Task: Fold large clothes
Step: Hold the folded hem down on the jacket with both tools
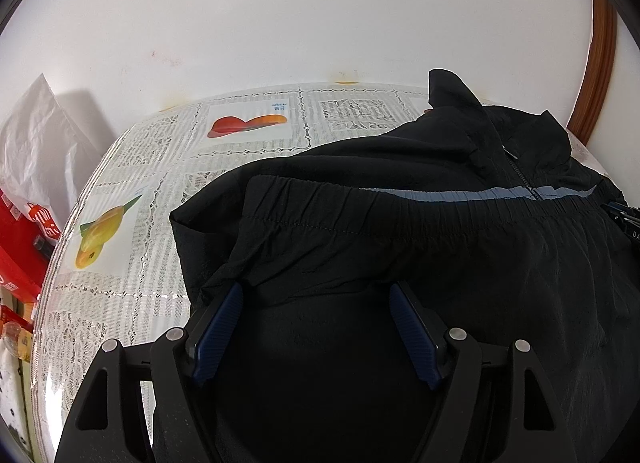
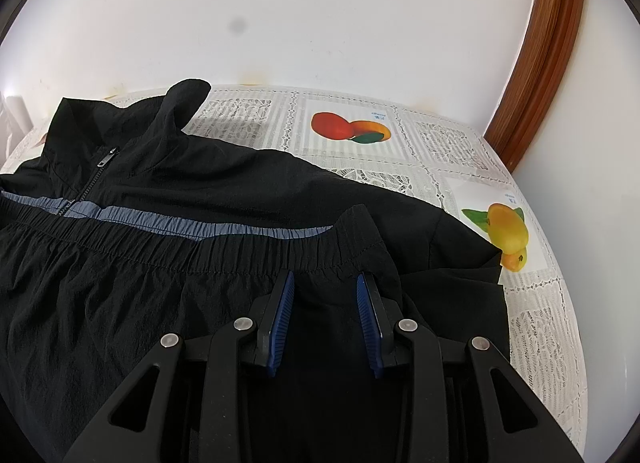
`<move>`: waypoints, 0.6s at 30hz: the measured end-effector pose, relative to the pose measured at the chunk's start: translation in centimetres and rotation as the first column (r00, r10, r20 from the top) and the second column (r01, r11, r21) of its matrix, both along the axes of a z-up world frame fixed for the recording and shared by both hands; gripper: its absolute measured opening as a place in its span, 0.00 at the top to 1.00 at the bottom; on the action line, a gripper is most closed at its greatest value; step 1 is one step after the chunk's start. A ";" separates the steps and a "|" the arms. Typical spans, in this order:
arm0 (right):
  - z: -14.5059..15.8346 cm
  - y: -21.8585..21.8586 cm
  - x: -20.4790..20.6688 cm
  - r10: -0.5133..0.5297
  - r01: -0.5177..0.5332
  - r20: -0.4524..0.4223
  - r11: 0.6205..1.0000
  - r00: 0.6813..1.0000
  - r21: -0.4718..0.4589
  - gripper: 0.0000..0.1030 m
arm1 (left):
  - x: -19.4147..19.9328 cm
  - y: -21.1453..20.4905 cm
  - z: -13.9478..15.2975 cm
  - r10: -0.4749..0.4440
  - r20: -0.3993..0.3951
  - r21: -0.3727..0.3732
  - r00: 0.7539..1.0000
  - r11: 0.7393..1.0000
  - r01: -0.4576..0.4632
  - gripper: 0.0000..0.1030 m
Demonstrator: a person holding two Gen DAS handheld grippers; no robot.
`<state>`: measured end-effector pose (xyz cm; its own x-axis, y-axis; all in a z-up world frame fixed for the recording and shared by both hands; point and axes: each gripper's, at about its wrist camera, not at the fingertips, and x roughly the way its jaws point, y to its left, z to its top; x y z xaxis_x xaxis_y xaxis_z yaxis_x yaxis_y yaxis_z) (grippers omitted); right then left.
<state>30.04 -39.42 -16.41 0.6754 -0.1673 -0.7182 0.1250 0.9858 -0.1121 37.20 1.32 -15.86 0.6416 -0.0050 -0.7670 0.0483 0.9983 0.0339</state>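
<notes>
A black zip-up jacket [image 1: 400,151] [image 2: 200,167] with a grey-blue chest stripe lies on the lace-covered table [image 1: 120,295] [image 2: 540,323]. Its elastic hem [image 1: 360,219] [image 2: 200,255] is folded up onto the chest, just below the stripe. My left gripper [image 1: 316,289] stands wide open over the folded lower part, its fingertips at the edge of the hem fold near the jacket's left side. In the right wrist view my right gripper [image 2: 325,277] is open with a narrower gap, tips just under the hem near its right end. Only flat black cloth shows between either pair of pads.
The tablecloth has printed fruit pictures [image 1: 248,125] [image 2: 506,229]. A white plastic bag [image 1: 36,143] and red boxes [image 1: 20,247] sit off the table's left side. A white wall stands right behind the table, and a curved wooden frame [image 2: 548,43] rises at the right.
</notes>
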 end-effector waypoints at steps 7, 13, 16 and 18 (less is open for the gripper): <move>0.0 0.0 0.0 0.000 0.000 0.000 1.000 1.000 0.000 0.69 | 0.0 0.0 0.0 0.000 -0.001 0.001 1.000 1.000 0.000 0.28; 0.0 -0.1 0.0 0.001 -0.001 0.000 1.000 1.000 0.004 0.69 | 0.0 0.0 0.0 0.000 0.000 0.001 1.000 1.000 0.000 0.28; 0.0 -0.1 0.0 0.000 0.000 0.000 1.000 1.000 0.003 0.69 | 0.1 -0.1 -0.1 0.000 -0.001 0.002 1.000 1.000 0.000 0.27; 0.0 -0.1 0.0 0.000 0.000 0.000 1.000 1.000 0.000 0.69 | 0.1 -0.1 -0.1 0.000 -0.001 0.001 1.000 1.000 0.000 0.27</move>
